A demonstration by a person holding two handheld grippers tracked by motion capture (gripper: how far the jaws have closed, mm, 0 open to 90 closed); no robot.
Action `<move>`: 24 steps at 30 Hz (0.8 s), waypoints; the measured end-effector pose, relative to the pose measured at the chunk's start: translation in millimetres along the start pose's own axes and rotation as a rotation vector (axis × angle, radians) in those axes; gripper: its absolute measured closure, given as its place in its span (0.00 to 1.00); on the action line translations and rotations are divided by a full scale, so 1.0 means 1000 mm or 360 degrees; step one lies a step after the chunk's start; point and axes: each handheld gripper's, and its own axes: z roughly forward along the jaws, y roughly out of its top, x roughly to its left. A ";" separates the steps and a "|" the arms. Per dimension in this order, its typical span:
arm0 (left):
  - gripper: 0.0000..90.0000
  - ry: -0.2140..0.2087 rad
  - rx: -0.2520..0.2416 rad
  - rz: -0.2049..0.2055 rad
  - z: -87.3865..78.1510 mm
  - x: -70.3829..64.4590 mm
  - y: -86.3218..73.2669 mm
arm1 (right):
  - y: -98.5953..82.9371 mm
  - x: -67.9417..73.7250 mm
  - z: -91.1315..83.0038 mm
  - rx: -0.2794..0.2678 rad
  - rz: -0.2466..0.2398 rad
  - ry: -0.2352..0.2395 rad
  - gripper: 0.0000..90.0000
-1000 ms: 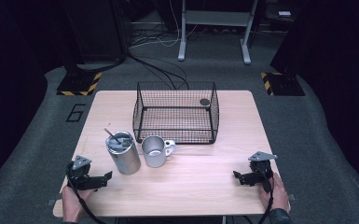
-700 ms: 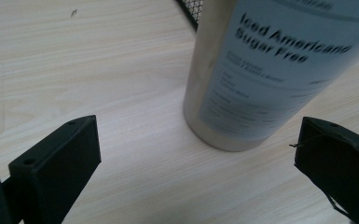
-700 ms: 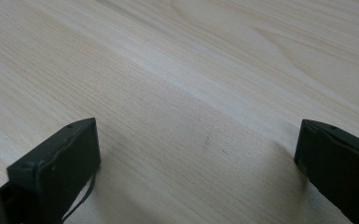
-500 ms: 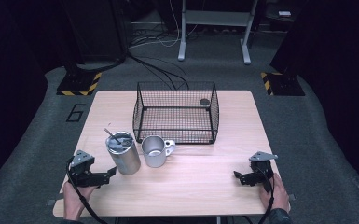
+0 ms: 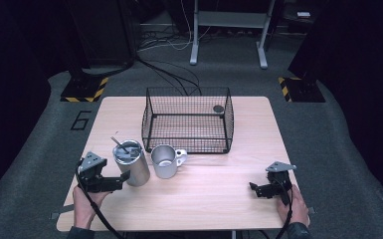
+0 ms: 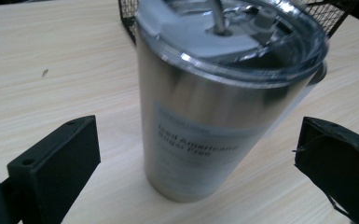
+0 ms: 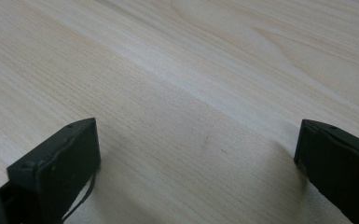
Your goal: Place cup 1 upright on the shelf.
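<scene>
Nearest the person's edge of the pale wooden surface (image 5: 214,194), the left gripper (image 5: 122,178) has crept forward since a second ago, closing on the tall brushed-steel tumbler with a clear lid and metal straw (image 5: 131,162). That reads to me as the approach to a grasp: the tumbler looks to be what gets lifted first. In the left gripper view the tumbler (image 6: 214,102) stands upright between the two black jaws, which are spread wide, clear air showing on both sides, so nothing is touched or held yet. The jaws need to travel further around the body before squeezing; the smooth metal wall could slip if caught too near the base.

Over at the other near corner, the right gripper (image 5: 255,189) has barely stirred. Its jaws too are wide apart, hovering over bare wood (image 7: 191,93), holding nothing.

Just beside the tumbler sits a squat steel mug with a side handle (image 5: 165,161), near but apart from it. Behind both stands a black wire basket (image 5: 189,119), with a small dark round object (image 5: 218,108) at its far right corner.
</scene>
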 end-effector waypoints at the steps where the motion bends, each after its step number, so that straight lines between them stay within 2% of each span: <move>1: 0.00 0.0006 -0.0029 0.0002 0.002 -0.002 0.002 | 0.000 0.000 0.000 0.0000 0.0000 0.0000 0.00; 5: 0.00 -0.0002 -0.0031 0.0016 0.007 -0.005 0.007 | 0.000 0.000 0.000 0.0001 -0.0001 0.0000 0.00; 10: 0.00 0.0010 -0.0061 0.0003 0.010 -0.007 0.012 | 0.000 0.000 0.000 0.0002 0.0008 0.0001 0.00; 11: 0.00 0.0011 -0.0063 0.0019 0.011 -0.007 0.012 | 0.000 0.000 0.000 0.0002 0.0006 0.0001 0.00; 15: 0.00 0.0001 -0.0080 0.0007 0.015 -0.008 0.014 | 0.000 0.000 0.000 0.0000 0.0003 -0.0001 0.00; 24: 0.00 -0.0002 -0.0081 0.0024 0.025 -0.010 0.017 | 0.000 0.000 0.000 0.0002 0.0008 0.0001 0.00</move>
